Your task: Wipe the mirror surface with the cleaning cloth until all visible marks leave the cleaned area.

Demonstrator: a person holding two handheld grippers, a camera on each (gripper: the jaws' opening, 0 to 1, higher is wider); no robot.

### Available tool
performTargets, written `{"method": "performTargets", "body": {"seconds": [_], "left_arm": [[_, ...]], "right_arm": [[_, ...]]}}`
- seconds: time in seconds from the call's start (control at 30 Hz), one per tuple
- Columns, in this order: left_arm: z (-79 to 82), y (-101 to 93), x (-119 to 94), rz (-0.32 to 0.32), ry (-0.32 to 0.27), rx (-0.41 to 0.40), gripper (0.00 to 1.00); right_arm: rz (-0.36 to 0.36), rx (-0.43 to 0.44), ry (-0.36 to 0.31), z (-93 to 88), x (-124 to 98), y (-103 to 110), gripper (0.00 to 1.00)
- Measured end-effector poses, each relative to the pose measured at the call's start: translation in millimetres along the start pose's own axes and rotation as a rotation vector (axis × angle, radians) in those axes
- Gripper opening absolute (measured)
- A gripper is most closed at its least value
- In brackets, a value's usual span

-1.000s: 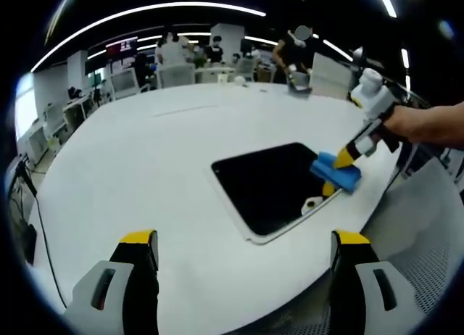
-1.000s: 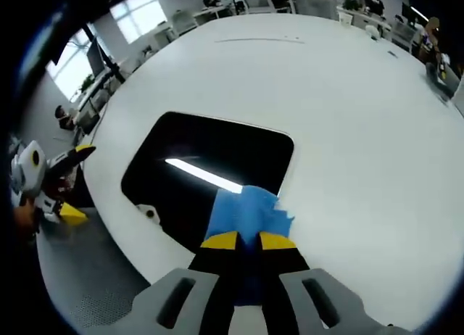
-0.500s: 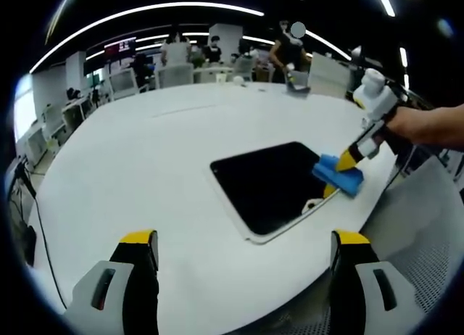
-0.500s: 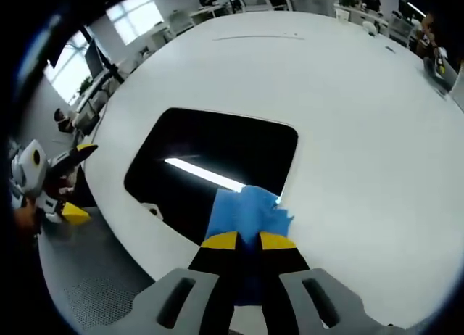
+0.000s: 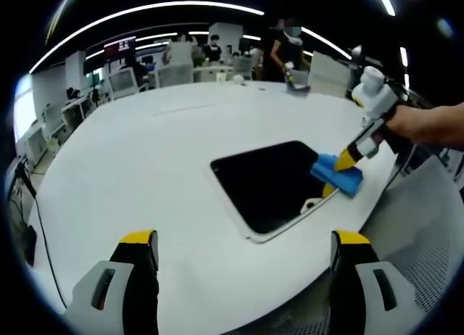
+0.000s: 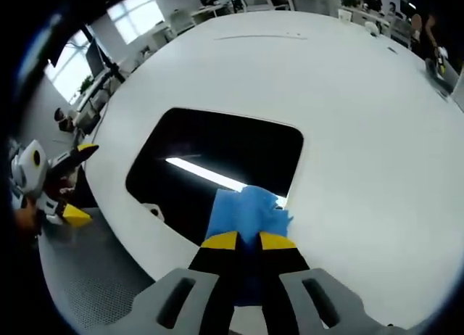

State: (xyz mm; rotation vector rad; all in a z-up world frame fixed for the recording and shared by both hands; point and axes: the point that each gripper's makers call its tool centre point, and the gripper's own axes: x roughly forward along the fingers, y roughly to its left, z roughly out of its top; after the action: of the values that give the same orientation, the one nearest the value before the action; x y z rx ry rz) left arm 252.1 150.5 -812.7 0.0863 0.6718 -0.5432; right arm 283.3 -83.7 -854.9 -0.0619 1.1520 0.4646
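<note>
A dark rectangular mirror [image 5: 272, 183] [image 6: 217, 172] in a white frame lies flat on the round white table [image 5: 145, 154]. My right gripper [image 6: 248, 241] is shut on a blue cleaning cloth [image 6: 245, 213], which presses on the mirror's near corner. In the left gripper view that gripper [image 5: 346, 158] reaches in from the right, held by a hand, with the cloth [image 5: 337, 175] at the mirror's right edge. My left gripper [image 5: 243, 239] hangs open over the table's near edge, well short of the mirror, with nothing between its jaws.
A small white mark [image 6: 151, 209] sits on the mirror's frame. The left gripper [image 6: 51, 175] shows at the left, beyond the table edge. Grey perforated flooring [image 6: 94, 277] lies beside the table. People and desks [image 5: 210, 56] stand at the far side of the room.
The right gripper and cloth have stayed on the mirror's corner, shifting only slightly along its edge. The left gripper has not moved.
</note>
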Motion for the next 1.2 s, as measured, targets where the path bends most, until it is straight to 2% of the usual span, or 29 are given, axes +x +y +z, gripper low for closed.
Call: {"method": "performTargets", "body": {"seconds": [1.2], "left_arm": [[-1.0,1.9,-0.7,0.009,0.002,0.007,0.99]], "right_arm": [[0.040,-0.032,0.002,8.4,10.3,31.6,0.04]]}}
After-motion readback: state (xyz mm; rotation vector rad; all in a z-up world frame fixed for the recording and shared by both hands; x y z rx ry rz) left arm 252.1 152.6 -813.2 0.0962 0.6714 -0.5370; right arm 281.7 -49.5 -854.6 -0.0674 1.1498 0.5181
